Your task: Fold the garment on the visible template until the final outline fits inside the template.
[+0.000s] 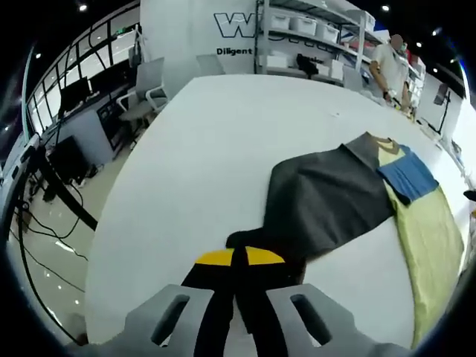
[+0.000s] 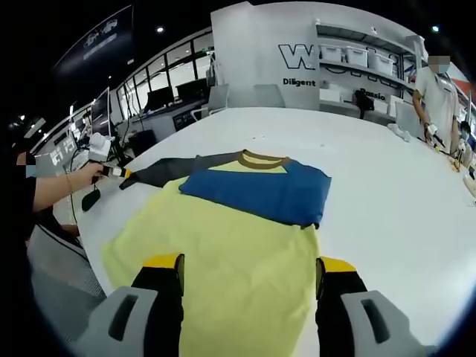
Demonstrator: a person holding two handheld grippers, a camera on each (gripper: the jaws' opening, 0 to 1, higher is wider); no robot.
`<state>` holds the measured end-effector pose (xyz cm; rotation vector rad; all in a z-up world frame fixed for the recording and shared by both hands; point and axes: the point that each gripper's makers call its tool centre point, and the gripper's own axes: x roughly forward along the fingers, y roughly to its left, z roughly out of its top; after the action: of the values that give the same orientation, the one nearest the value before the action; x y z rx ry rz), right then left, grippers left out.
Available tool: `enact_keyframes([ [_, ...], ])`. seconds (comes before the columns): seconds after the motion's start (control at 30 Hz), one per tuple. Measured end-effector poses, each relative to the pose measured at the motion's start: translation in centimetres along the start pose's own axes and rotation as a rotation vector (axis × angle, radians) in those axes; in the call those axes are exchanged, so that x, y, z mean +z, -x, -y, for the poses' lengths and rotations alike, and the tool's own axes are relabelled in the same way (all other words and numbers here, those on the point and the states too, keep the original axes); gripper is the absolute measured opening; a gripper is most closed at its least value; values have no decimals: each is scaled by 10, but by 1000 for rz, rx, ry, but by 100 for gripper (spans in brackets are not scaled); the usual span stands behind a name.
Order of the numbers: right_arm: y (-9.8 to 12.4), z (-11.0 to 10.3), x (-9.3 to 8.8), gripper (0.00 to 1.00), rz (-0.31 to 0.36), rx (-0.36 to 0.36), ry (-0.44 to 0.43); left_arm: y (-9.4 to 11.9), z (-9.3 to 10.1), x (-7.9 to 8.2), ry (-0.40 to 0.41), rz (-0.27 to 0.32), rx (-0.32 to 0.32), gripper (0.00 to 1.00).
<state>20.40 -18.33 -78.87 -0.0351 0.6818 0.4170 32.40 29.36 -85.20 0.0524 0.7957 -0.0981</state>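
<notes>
The garment, a long-sleeved top with a pale yellow cloth body [image 2: 223, 260], a blue folded-over panel [image 2: 260, 192] and dark grey sleeves, lies on the large white table [image 2: 387, 193]. In the right gripper view it occupies the centre and lower centre of the frame, with its brown collar [image 2: 262, 156] towards the top. In the left gripper view the yellow body runs down the right edge, and the dark grey sleeve [image 1: 327, 197] stretches from centre right down to the lower centre.

Left gripper [image 1: 239, 286]: jaws drawn together at lower centre, pinched on the cuff end of the dark grey sleeve. In the right gripper view this gripper appears at centre left [image 2: 111, 171], held by a person's hand, with the sleeve drawn out to the side.

Right gripper [image 2: 249, 286]: jaws spread wide at the bottom of its view, over the lower yellow cloth and holding nothing.

No template outline can be made out on the table in either view.

Judgement: the step in hand is the sleeve fold. The blue side is already turned in, and the grey sleeve is extended, not yet laid across. The next move calls for carrying the cuff over the body towards the blue panel and laying it flat without dragging the yellow cloth.

Containers: white storage bins [image 1: 305, 24] stand on shelving at the top of the frame. Their contents cannot be made out.
</notes>
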Motion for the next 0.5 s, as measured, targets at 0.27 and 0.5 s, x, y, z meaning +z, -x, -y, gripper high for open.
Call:
enact_keyframes([
  [0.27,2,0,2,65,14,-8,4,10,-26,6,-3,12,61,0],
  [0.5,2,-3,4,69,17,3,11,15,-51,16,42,43,103,0],
])
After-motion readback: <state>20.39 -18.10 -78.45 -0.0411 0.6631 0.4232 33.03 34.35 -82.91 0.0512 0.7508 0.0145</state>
